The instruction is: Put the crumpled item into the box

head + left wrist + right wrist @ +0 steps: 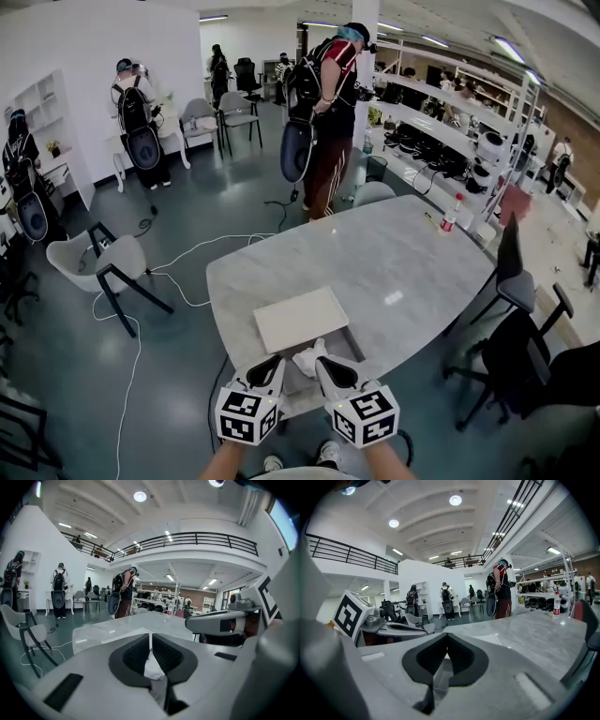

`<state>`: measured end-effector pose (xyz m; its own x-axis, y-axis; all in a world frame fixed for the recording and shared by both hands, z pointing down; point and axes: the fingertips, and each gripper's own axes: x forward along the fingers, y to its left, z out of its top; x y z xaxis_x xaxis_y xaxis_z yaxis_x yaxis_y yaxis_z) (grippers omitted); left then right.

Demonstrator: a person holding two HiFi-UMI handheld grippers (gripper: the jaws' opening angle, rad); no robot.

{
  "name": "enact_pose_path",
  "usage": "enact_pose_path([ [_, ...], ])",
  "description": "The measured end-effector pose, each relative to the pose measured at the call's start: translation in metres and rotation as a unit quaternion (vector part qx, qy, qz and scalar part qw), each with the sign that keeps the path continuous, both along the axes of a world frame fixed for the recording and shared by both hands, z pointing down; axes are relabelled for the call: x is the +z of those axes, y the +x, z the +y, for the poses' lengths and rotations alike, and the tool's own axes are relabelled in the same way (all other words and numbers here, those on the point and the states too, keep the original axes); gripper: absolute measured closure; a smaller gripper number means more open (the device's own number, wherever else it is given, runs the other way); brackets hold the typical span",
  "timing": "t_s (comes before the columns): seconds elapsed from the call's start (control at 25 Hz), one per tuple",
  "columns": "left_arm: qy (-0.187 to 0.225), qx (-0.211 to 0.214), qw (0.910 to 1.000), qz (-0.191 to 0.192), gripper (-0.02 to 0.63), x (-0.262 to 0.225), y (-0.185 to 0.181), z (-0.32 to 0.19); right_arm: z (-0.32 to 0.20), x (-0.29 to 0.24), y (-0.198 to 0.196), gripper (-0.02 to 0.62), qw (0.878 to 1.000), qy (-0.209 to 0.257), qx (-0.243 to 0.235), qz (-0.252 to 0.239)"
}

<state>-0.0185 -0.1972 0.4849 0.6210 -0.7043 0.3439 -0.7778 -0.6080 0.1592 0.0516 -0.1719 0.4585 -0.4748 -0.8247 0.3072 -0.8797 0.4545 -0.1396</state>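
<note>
A crumpled white item [306,362] lies at the near edge of the marble table [394,262], on a shallow grey box [302,397] that both grippers partly cover. A flat cream lid [300,319] sits just beyond it. My left gripper [277,361] hovers at the item's left and my right gripper [322,361] at its right, tips close to it. In the left gripper view the jaws [150,641] stand shut, with the white item [153,668] showing through the gap under the tips. The right gripper [446,641] is shut too, nothing seen between its pads.
A bottle [450,214] stands at the table's far right corner. Chairs [520,281] crowd the right side and a white chair [103,262] the left, with cables [178,281] on the floor. A person [328,122] stands beyond the table.
</note>
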Motion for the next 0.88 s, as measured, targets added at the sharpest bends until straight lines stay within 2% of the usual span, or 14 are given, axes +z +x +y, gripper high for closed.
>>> enact_pose_path([
  [0.88, -0.022, 0.007, 0.9997, -0.004, 0.586, 0.015, 0.006, -0.002, -0.002, 0.008, -0.001, 0.591, 1.000, -0.005, -0.003, -0.005],
])
